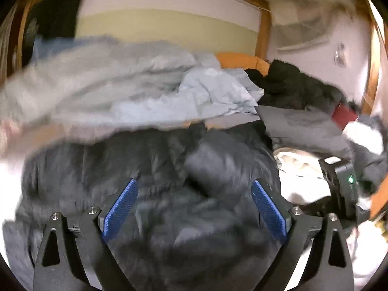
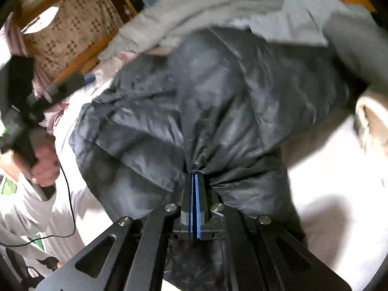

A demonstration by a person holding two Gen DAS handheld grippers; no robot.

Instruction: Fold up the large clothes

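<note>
Right claw (image 2: pixel 194 177) is clamped on a gathered edge of the black padded jacket (image 2: pixel 218 101), which lies bunched on the white-sheeted bed (image 2: pixel 339 181). Left claw (image 1: pixel 192 208) hangs over the same jacket with blades spread wide, gripping nothing. Judged step: the jacket is being drawn out flat before any fold; next, the left claw needs a matching edge. Obstructions: grey blanket (image 1: pixel 92 82) and pale blue garment (image 1: pixel 218 92) crowd the bed's far side.

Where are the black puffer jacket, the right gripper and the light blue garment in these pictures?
black puffer jacket (image 2: pixel 230 101): right wrist view, on its quilted middle.
right gripper (image 2: pixel 195 179): right wrist view, at the closed fingertips pinching the jacket fabric.
light blue garment (image 1: pixel 213 94): left wrist view, on its crumpled middle.
</note>
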